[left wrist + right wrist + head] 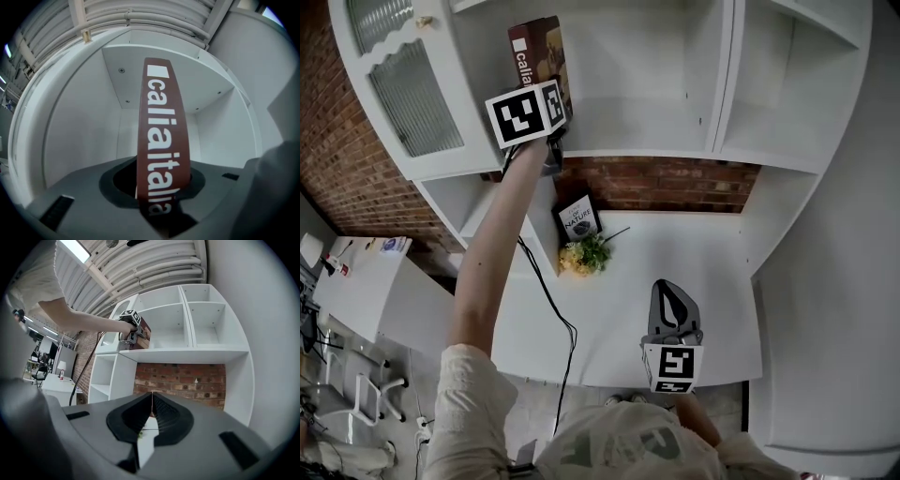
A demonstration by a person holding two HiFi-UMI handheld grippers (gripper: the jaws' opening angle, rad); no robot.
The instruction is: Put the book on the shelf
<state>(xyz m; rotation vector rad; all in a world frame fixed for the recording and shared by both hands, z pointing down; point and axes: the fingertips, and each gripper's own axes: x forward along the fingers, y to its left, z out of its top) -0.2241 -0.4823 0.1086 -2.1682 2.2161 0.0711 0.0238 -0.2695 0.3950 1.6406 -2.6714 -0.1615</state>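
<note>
A brown book (pixel 536 54) with white spine lettering is held upright by my left gripper (pixel 548 103), which is shut on its lower part. It is at the mouth of the upper left shelf compartment (pixel 628 84). In the left gripper view the spine (pixel 161 136) rises from between the jaws of the left gripper (pixel 161 199), with the white compartment behind it. The right gripper view shows the book (pixel 145 336) low over the shelf board (pixel 187 354); I cannot tell if it touches. My right gripper (pixel 671 302) hangs shut and empty over the white desk (pixel 694 262), its fingertips (pixel 152 395) together.
A small "NATURE" book (pixel 578 217) leans at the back of the desk beside yellow flowers (pixel 581 255). A black cable (pixel 551 305) trails from the left arm across the desk. A glass-fronted cabinet door (pixel 403 84) stands left of the compartment. Brick wall (pixel 656 183) shows behind.
</note>
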